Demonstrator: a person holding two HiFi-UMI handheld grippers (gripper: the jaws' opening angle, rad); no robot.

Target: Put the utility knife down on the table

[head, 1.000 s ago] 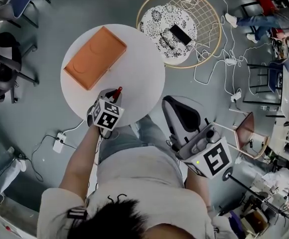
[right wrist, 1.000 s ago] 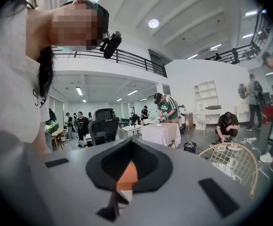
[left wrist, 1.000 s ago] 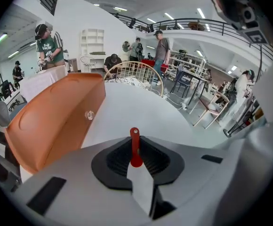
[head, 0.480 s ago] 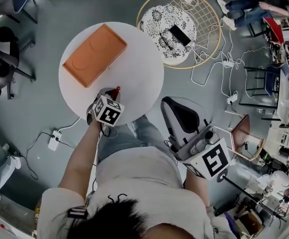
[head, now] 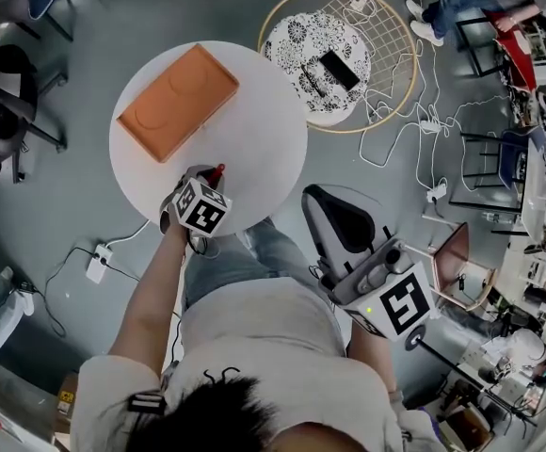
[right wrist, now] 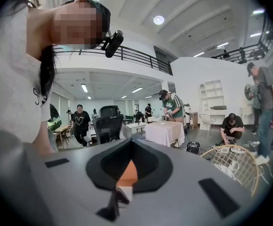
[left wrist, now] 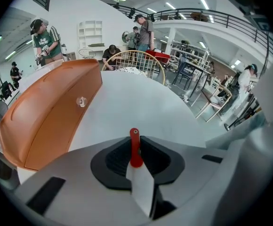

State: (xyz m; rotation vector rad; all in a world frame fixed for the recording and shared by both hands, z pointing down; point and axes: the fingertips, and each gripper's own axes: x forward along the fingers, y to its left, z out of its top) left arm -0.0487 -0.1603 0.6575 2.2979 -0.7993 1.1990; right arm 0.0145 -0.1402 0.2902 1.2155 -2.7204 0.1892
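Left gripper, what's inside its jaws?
The left gripper is shut on the utility knife, whose red end sticks out over the white table. The knife's back end is hidden inside the gripper.

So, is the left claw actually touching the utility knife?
Touching: the left gripper view shows the left claw closed on the utility knife, red end protruding.

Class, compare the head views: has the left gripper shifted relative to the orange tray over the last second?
No. The left gripper keeps the same offset from the orange tray, over the white table's near edge.
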